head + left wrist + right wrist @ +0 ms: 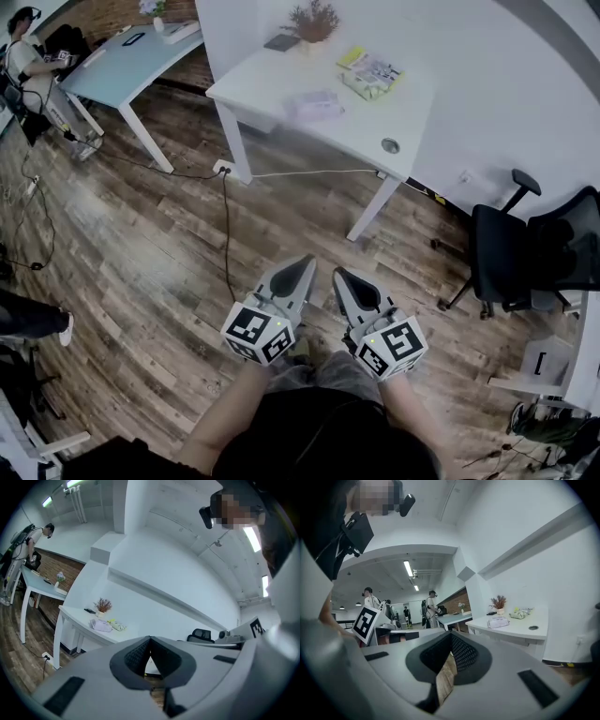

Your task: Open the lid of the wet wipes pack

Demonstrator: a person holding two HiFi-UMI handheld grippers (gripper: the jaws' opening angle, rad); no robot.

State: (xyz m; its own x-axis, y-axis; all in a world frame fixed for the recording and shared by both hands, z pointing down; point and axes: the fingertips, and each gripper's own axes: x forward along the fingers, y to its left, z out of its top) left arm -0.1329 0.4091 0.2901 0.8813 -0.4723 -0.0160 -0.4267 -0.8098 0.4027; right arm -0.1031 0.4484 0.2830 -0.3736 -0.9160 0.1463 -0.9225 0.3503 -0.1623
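At lower centre of the head view, the left hand-held gripper [302, 266] and the right hand-held gripper [340, 275] sit side by side over the wood floor [141, 244], tips pointing toward the top of the frame. Each is carried on a forearm entering from the bottom edge.

Left hand-held gripper: its own view shows the jaws brought together at the tips, with nothing between them.

Right hand-held gripper: its own view shows the same, jaws closed tip to tip and empty. Only floor shows through the slit below the tips.

The pack [314, 105] lies on the white worktop [412, 112] in the upper centre of the head view, well apart from both grippers. It is a pale, soft-edged shape near the worktop's left end. At this range it is blurred, so whether its lid is up or down cannot be told.

Other items on the worktop: a potted plant [314, 21] at the top edge, and a yellow-green packet [370, 77] right of the pack.

Surroundings: a black chair [525, 253] stands at the right of the frame. A pale blue table [141, 52] stands at upper left, with a person [23, 56] seated beside it.
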